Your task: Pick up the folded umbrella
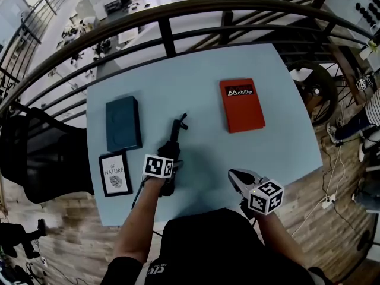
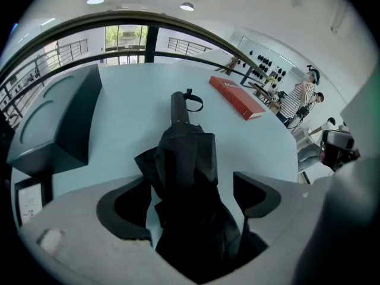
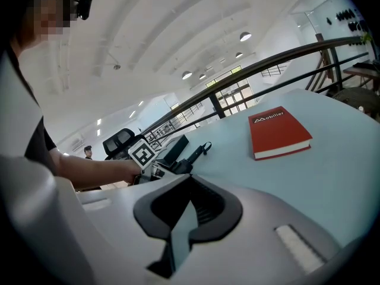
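Note:
The folded black umbrella (image 1: 176,130) lies along the middle of the light blue table (image 1: 202,70), its handle and strap pointing to the far side. My left gripper (image 1: 171,157) is over its near, fabric end. In the left gripper view the jaws stand wide open, and the bunched fabric of the umbrella (image 2: 185,159) lies between them; the left gripper (image 2: 191,187) does not press on it. My right gripper (image 1: 237,177) hovers at the table's near right edge. Its jaws look shut with nothing in them (image 3: 184,211). The umbrella handle (image 3: 194,154) shows beyond it.
A red book (image 1: 242,104) lies at the right of the table, a dark teal book (image 1: 123,123) at the left, and a framed "Nature" booklet (image 1: 114,174) at the near left corner. A dark railing (image 1: 166,18) curves behind the table; a black chair (image 1: 35,153) stands left.

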{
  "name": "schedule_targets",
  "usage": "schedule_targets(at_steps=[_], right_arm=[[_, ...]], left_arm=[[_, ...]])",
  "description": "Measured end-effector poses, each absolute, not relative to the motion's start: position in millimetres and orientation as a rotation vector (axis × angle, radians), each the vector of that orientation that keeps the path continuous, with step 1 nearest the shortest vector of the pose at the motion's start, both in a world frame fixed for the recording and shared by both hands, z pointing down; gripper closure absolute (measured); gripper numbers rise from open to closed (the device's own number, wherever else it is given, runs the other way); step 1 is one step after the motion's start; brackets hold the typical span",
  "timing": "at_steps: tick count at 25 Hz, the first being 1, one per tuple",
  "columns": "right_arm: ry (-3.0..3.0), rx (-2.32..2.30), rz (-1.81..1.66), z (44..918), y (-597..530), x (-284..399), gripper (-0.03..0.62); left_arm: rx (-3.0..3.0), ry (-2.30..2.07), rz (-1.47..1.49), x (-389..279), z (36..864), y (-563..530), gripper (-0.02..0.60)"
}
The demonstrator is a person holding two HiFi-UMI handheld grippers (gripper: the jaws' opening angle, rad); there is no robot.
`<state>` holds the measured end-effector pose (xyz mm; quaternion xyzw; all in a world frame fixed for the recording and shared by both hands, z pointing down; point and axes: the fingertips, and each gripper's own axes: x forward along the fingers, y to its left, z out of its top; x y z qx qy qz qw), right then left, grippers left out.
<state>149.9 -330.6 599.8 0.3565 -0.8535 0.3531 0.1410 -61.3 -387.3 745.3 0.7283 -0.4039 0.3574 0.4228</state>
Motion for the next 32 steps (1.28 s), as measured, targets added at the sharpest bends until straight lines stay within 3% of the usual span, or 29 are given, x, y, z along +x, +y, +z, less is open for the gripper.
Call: schedule_targets(at_steps=[11, 14, 18, 20, 27, 32], right_arm=[[-2.428, 1.076, 1.051, 604, -321, 168, 0.593], [-2.425, 1.083, 1.056, 604, -322, 172, 0.593], [-2.432, 1.066, 1.057, 603, -322, 167, 0.593], [-2.441, 1.056, 1.052, 602, -321, 162, 0.592], [-2.446, 1.054, 1.029, 597, -324, 162, 0.592], [-2.453, 1.062, 1.018, 596, -332, 164, 0.593]], left_arm=[[1.811, -1.072, 1.257, -70, 767, -380, 0.140], [1.822, -1.061, 1.231, -67, 768, -382, 0.141], [1.826, -1.077, 1.211, -68, 766, -382, 0.179], [1.809, -1.109, 1.213, -74, 763, -381, 0.261], [1.841, -1.056, 1.242, -71, 757, -376, 0.301], [1.971, -1.035, 1.100, -40, 729, -392, 0.304]])
